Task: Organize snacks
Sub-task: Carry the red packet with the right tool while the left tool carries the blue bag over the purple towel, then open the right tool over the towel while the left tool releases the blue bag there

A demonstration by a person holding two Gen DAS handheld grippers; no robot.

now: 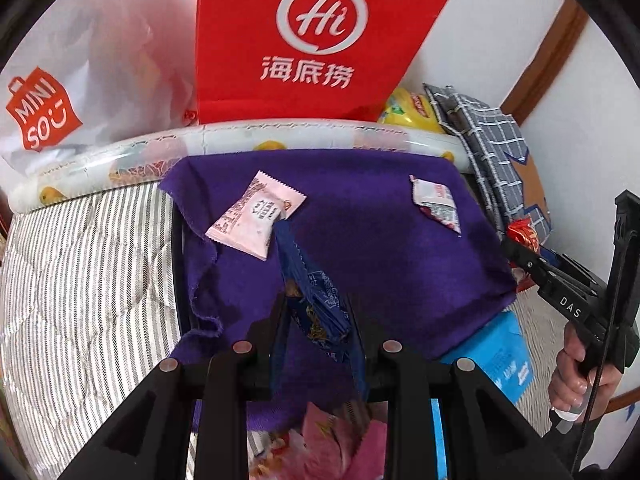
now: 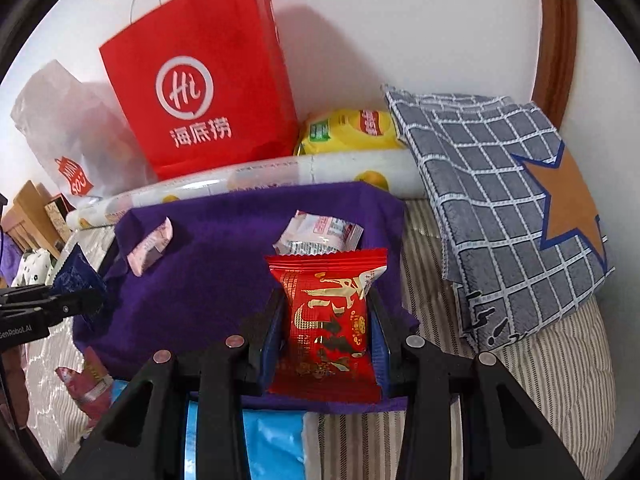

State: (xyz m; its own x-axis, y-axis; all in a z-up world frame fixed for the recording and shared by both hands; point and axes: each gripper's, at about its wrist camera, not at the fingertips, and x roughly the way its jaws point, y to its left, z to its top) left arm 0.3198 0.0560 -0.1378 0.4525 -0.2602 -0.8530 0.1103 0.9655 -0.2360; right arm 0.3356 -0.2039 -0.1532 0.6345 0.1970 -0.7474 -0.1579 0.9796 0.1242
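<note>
My left gripper (image 1: 316, 304) is shut on a dark blue snack packet (image 1: 316, 292) above the purple cloth (image 1: 380, 240). My right gripper (image 2: 326, 308) is shut on a red snack packet (image 2: 326, 320) over the cloth's (image 2: 216, 264) right part. A pink packet (image 1: 256, 216) lies on the cloth at its left and shows in the right wrist view (image 2: 150, 250). A white and red packet (image 1: 436, 204) lies at the cloth's right, just beyond the red packet in the right wrist view (image 2: 320, 236). The right gripper shows at the right edge of the left wrist view (image 1: 520, 252).
A red paper bag (image 2: 208, 92), a white Miniso bag (image 2: 68, 136), a yellow chip bag (image 2: 352, 132) and a rolled printed mat (image 2: 260, 180) stand behind the cloth. A grey checked cloth (image 2: 500, 200) lies at right. A blue package (image 1: 500, 356) and striped bedding (image 1: 80, 280) lie nearby.
</note>
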